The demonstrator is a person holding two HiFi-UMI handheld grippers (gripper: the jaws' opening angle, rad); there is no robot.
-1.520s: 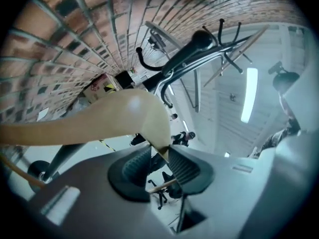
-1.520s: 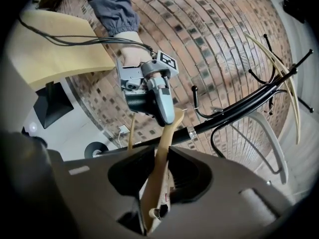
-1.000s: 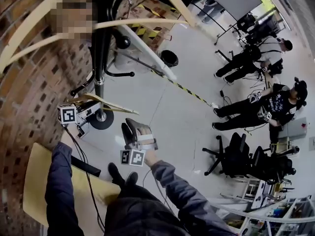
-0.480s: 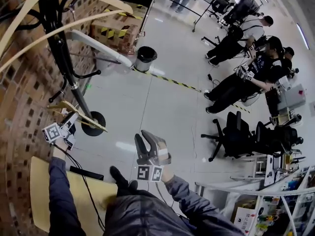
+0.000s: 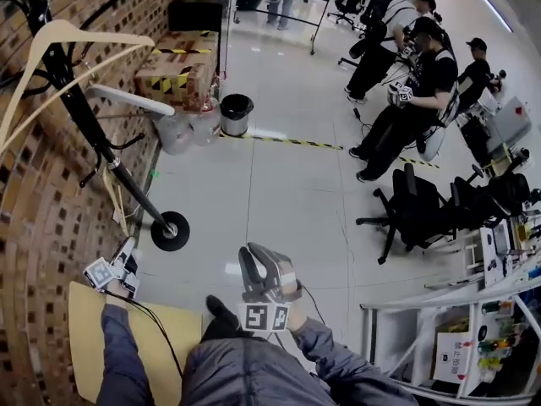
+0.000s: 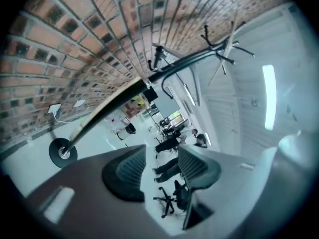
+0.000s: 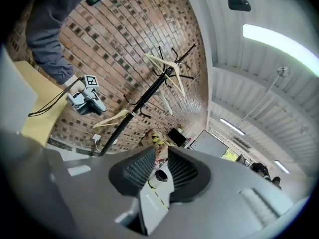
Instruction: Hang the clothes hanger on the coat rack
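Jaws of the left gripper (image 6: pixel 162 156) stand wide apart with nothing between them, and they have just been opening. Above them in the left gripper view the pale wooden hanger (image 6: pixel 112 106) slants across the picture, clear of both fingers. It hangs low on the black coat rack (image 5: pixel 93 134), near the round base (image 5: pixel 170 231). In the right gripper view this hanger sits just beside the left gripper, at its lower right, and the two look apart. A second hanger (image 5: pixel 63 36) rides high on the rack, well away from both tools.

The right gripper (image 7: pixel 160 158) has a narrow gap between its ribbed pads. Its jaws have just been closing, and nothing is held; only the far floor and a dark bin (image 5: pixel 236 112) show through the gap.

In the head view the left sleeve (image 5: pixel 118 353) reaches out to the lower left, close to the brick wall (image 5: pixel 42 227). That gripper points slightly downward toward the rack's foot, with its marker cube turned up to the camera. The right sleeve (image 5: pixel 338 362) comes up from the bottom centre. Its gripper is held out nearly level over the grey floor (image 5: pixel 279 184), well apart from the rack, with its marker cube facing the camera.

A pale wooden board (image 5: pixel 84 328) lies under the left arm. Seated people (image 5: pixel 414 83) and an office chair (image 5: pixel 414 210) are far off to the right.
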